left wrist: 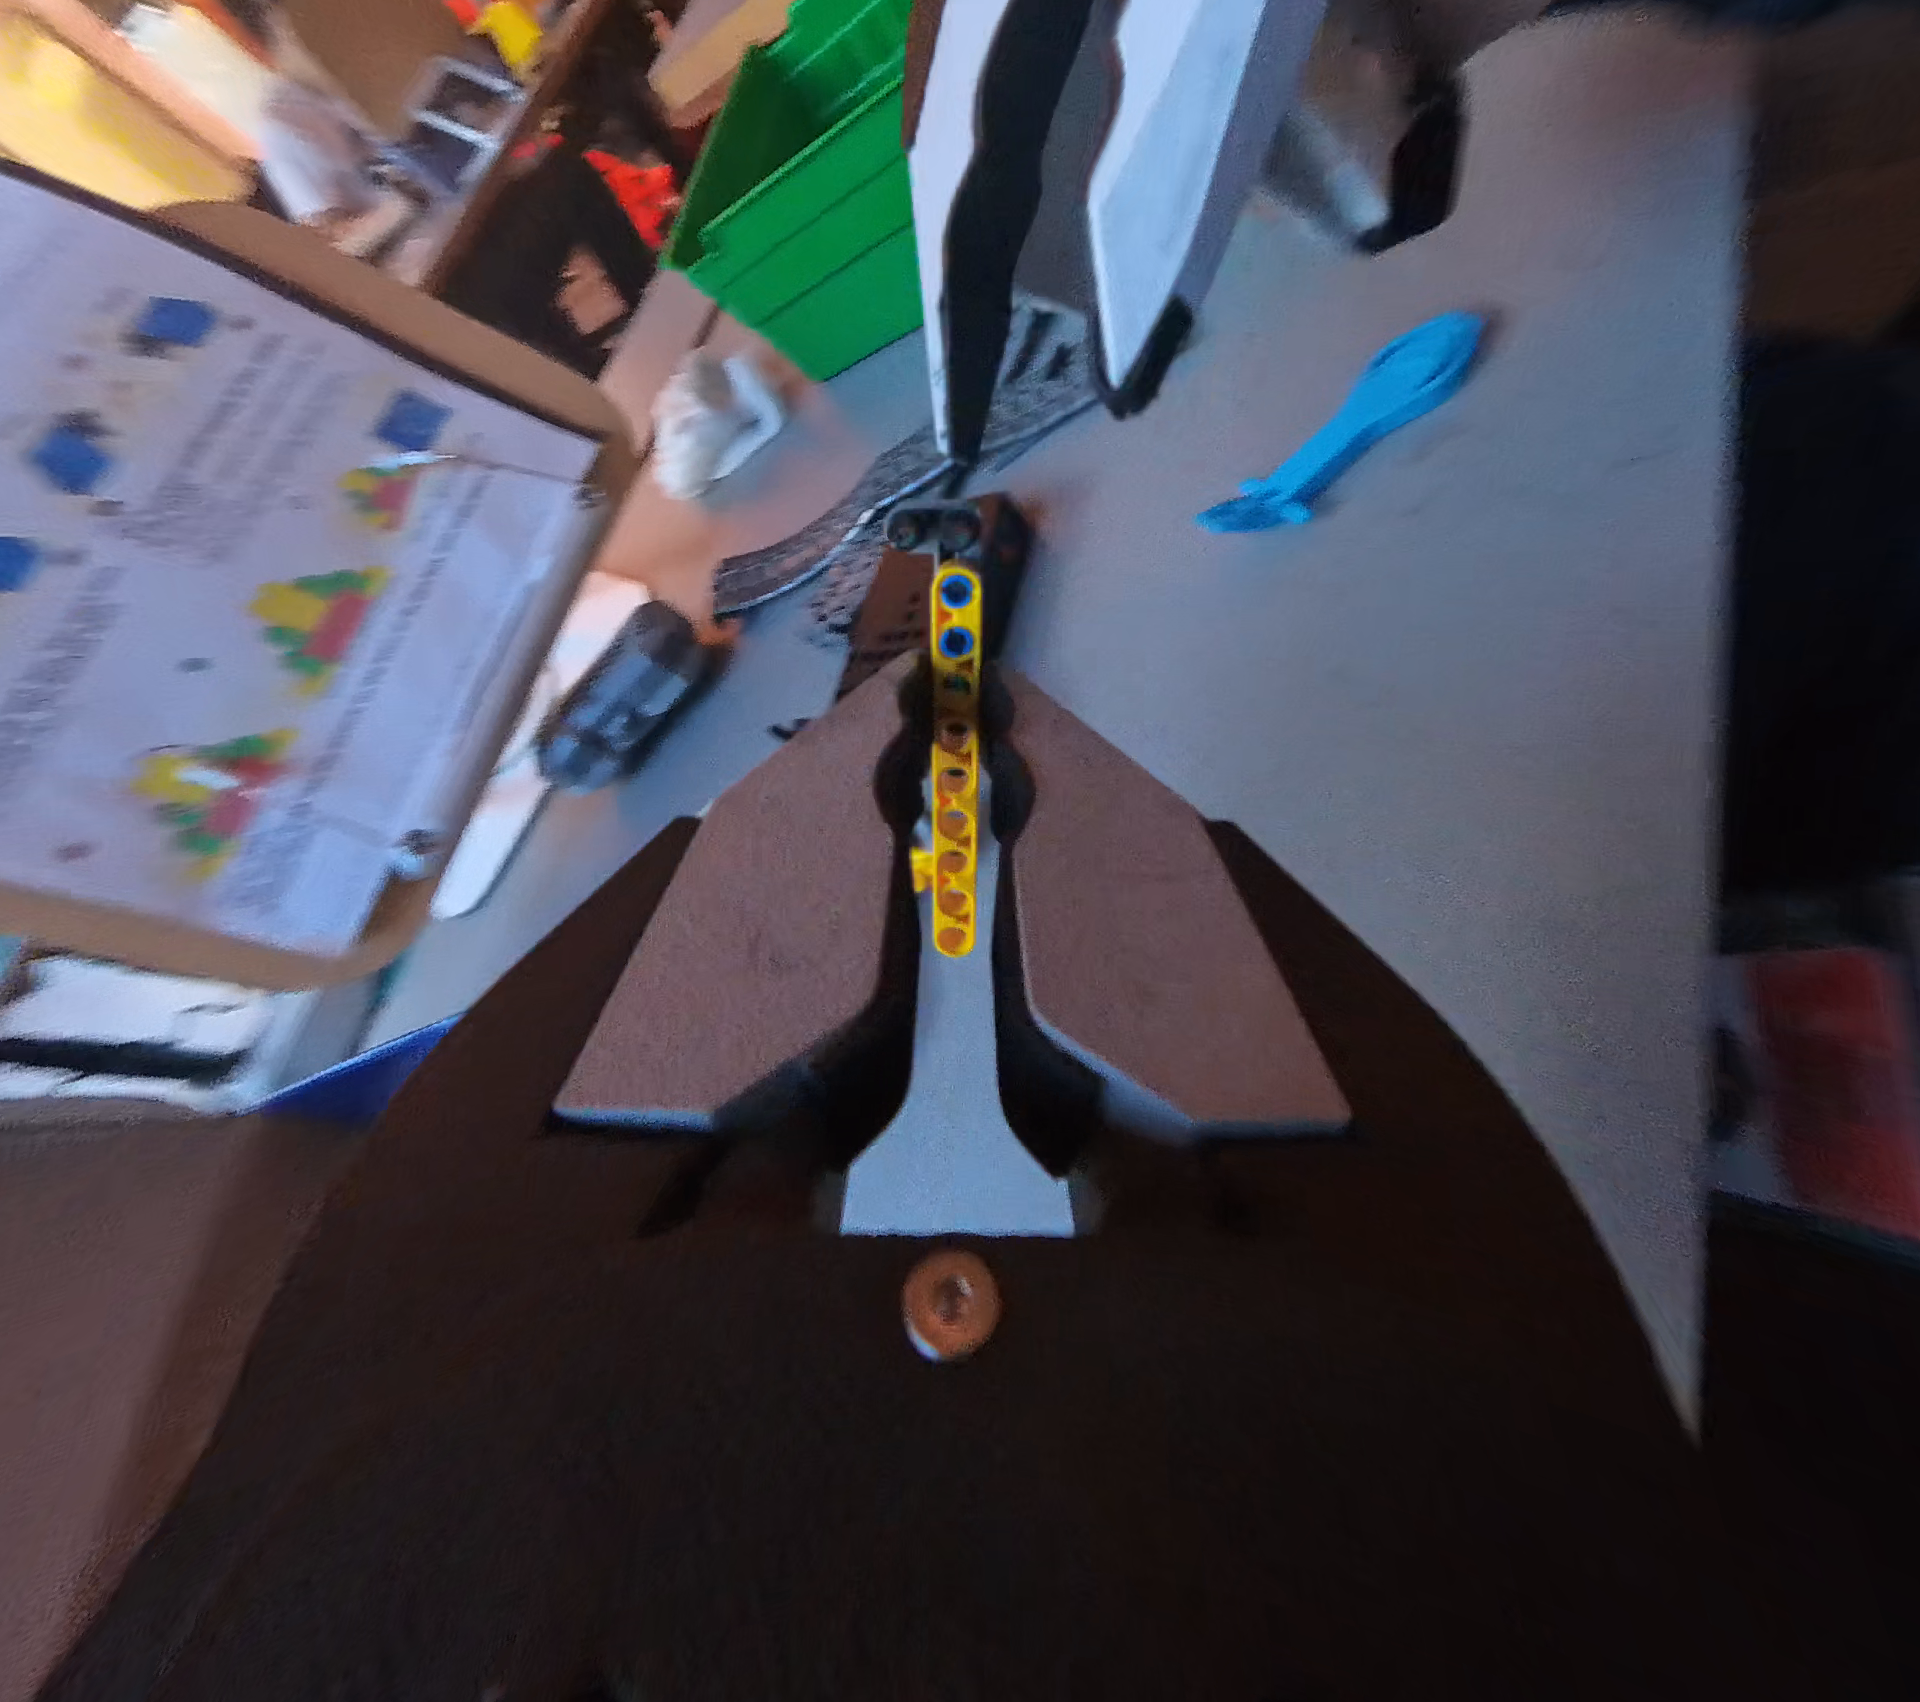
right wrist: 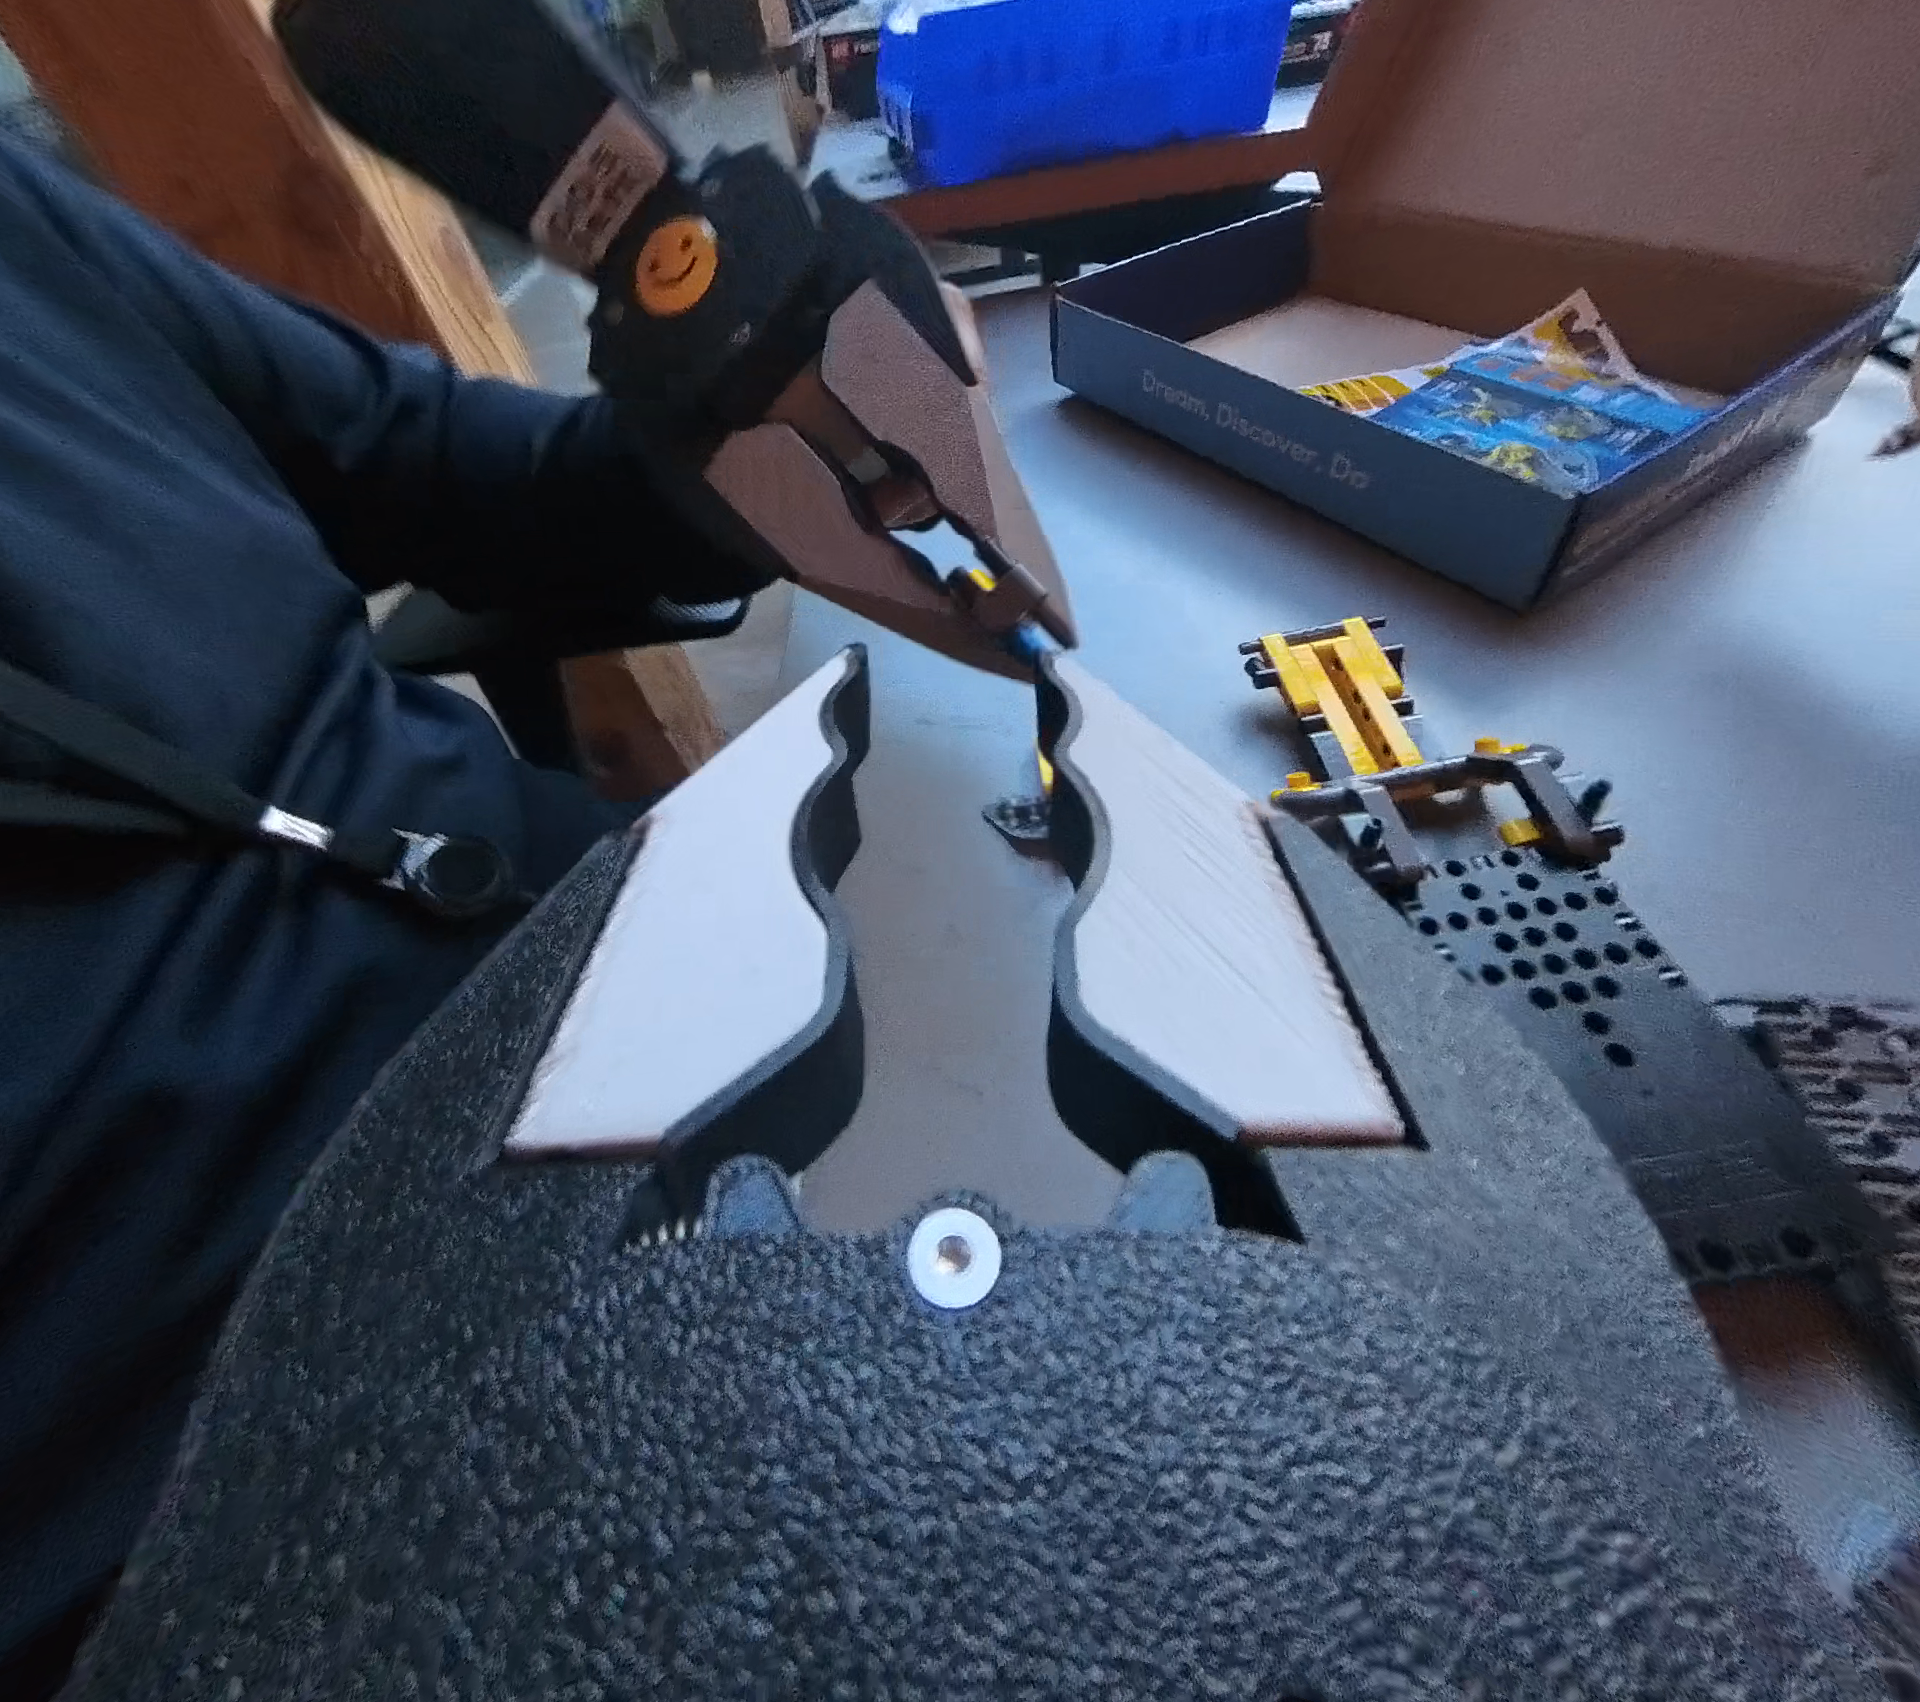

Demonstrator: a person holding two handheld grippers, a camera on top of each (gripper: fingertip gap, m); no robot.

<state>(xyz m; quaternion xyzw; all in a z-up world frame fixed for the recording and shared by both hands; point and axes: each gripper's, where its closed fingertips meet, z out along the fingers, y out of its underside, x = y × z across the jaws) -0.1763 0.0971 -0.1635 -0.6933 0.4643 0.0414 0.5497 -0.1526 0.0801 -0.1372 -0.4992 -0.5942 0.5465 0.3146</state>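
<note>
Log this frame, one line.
left gripper: shut on yellow beam | right gripper: open, empty | yellow-grey assembly: on table

Your right gripper [right wrist: 951, 686] has a black pebbled body, pale flat fingers [right wrist: 717, 935] with wavy black inner edges and a silver screw [right wrist: 953, 1257]; your left gripper [right wrist: 1023, 629] carries an orange smiley button [right wrist: 675, 265], and you wear a dark navy sleeve [right wrist: 187, 447]
</note>
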